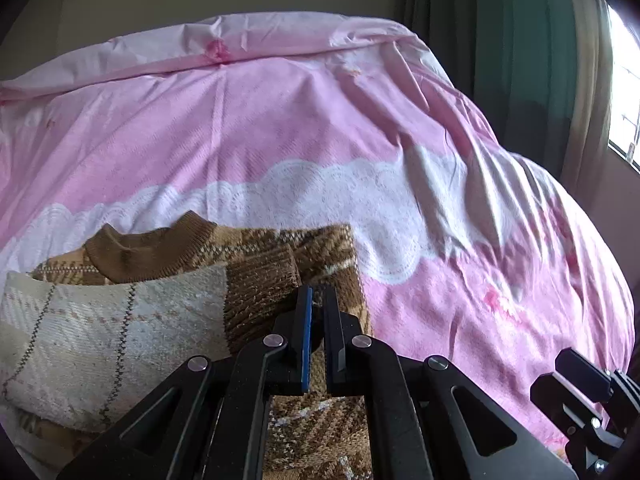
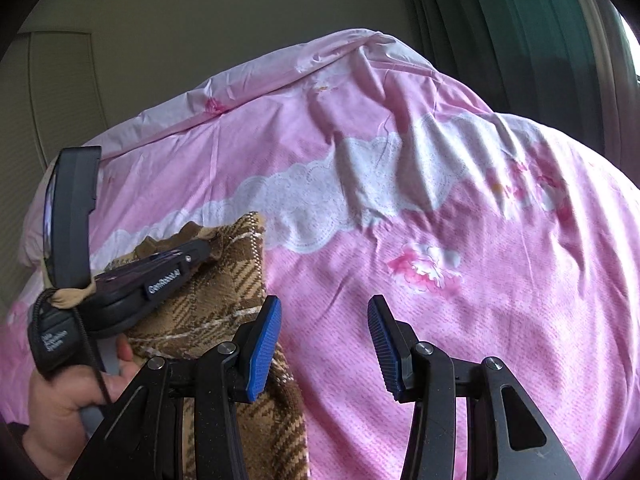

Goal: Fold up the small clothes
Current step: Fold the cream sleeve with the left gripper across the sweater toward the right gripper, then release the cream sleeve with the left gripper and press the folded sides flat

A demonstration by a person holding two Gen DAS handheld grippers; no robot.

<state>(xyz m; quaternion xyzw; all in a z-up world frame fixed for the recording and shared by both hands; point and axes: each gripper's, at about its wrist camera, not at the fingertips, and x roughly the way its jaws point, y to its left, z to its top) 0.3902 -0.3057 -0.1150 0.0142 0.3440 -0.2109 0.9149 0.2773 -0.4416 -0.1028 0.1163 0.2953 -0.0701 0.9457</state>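
A small brown plaid knit sweater [image 1: 280, 256] lies on the pink bed cover, its ribbed collar [image 1: 148, 248] toward the far side and a pale plaid part [image 1: 108, 332] folded over on the left. My left gripper [image 1: 316, 300] is nearly closed over the sweater's right edge; whether cloth is pinched between the pads is hidden. In the right wrist view the sweater [image 2: 224, 304] lies at the lower left. My right gripper [image 2: 324, 320] is open and empty, its left finger over the sweater's right edge, the rest over bare cover.
The pink bed cover [image 1: 320, 120] with a white lace band [image 1: 320, 196] and wrinkles at the right fills both views. A wall is behind, green curtains [image 1: 500, 40] and a window [image 1: 624, 92] at the right. The left-hand tool and hand [image 2: 80, 372] sit left of my right gripper.
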